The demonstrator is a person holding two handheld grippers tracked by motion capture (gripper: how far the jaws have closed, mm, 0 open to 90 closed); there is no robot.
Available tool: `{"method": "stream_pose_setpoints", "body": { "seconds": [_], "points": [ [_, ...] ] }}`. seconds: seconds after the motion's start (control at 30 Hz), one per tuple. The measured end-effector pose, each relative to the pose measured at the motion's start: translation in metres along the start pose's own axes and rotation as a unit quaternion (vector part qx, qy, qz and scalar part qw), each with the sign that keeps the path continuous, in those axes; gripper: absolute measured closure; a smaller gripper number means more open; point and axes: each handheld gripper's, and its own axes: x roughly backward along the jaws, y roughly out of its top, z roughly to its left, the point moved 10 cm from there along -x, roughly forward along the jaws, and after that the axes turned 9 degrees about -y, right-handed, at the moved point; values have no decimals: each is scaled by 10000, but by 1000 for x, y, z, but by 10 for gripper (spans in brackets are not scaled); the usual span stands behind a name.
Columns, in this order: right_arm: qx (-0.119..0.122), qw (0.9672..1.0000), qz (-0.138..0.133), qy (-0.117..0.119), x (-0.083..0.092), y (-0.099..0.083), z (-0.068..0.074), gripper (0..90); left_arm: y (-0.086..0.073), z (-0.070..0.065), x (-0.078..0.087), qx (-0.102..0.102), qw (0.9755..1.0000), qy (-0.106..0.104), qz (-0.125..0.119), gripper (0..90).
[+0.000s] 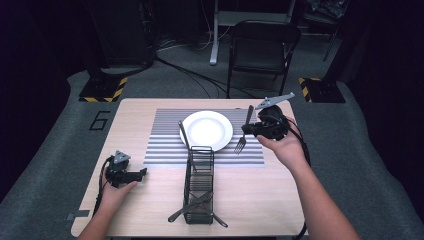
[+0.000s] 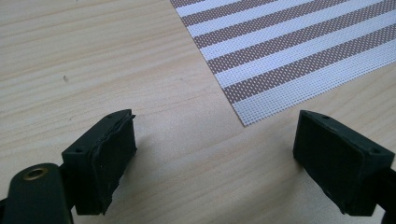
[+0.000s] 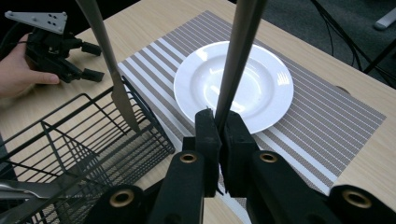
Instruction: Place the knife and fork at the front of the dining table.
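My right gripper (image 1: 248, 129) is shut on the handle of a metal fork (image 1: 242, 136), which hangs tines-down just right of a white plate (image 1: 206, 130). In the right gripper view the pads of that gripper (image 3: 219, 135) pinch the fork handle (image 3: 238, 56) over the plate (image 3: 271, 88). A knife (image 1: 184, 135) stands blade-down in the far end of a black wire basket (image 1: 199, 182). My left gripper (image 1: 141, 173) rests open on the table at the left, with nothing between its jaws (image 2: 215, 154).
The plate sits on a striped placemat (image 1: 165, 145), whose corner (image 2: 289, 60) lies just ahead of the left gripper. More cutlery (image 1: 192, 205) lies in the basket's near end. A folding chair (image 1: 262, 50) stands beyond the wooden table (image 1: 135, 120).
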Motion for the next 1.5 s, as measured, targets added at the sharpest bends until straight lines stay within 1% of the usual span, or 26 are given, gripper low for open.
{"method": "stream_pose_setpoints", "body": {
  "seconds": [0.03,0.13,0.2,0.23,0.27,0.37,0.43,0.6,0.7,0.73,0.83,0.87,0.97,1.07,1.2,1.33,1.47,1.5],
  "points": [
    [-16,10000,9,-18,-1,-1,-2,867,0,0,0,-2,10000,-3,25,129],
    [-24,10000,0,-54,-5,-6,-6,867,0,0,0,0,10000,0,0,129],
    [-10,10000,-8,-52,-6,-7,-7,867,0,0,0,1,10000,-1,1,129],
    [-46,10000,23,-73,-7,-8,-8,868,0,0,0,4,10000,2,-6,129],
    [-22,9999,27,-97,-9,-10,-9,867,0,0,0,0,10000,1,2,129],
    [-31,9998,96,-146,-15,-15,-10,867,0,0,0,-1,10000,1,2,129],
    [9,9998,110,-168,-19,-18,-12,867,0,0,0,0,10000,1,-1,129],
    [-14,9995,197,-243,-31,-26,-14,867,0,0,0,0,10000,1,-1,129],
    [8,9993,264,-281,-38,-31,-14,868,0,0,0,-1,10000,1,-1,129],
    [49,9992,270,-295,-41,-32,-15,868,0,0,0,0,10000,1,-1,129],
    [47,9990,318,-321,-47,-36,-15,867,0,0,0,-1,10000,1,-1,129],
    [8,9990,311,-336,-49,-37,-15,868,0,0,0,-1,10000,1,-1,129],
    [-1,9986,350,-384,-56,-41,-18,868,0,0,0,-2,10000,1,0,129],
    [-15,9985,367,-406,-59,-44,-20,868,0,0,0,-1,10000,2,-3,129],
    [-78,9980,409,-468,-68,-50,-24,868,0,0,0,-3,10000,3,0,129],
    [-129,9977,439,-500,-72,-54,-26,868,0,0,0,0,10000,4,-3,129],
    [-107,9974,456,-546,-77,-59,-31,868,0,0,0,-2,10000,0,-1,129],
    [-158,9972,462,-560,-78,-60,-31,867,0,0,0,0,10000,-1,0,129]
  ]
}}
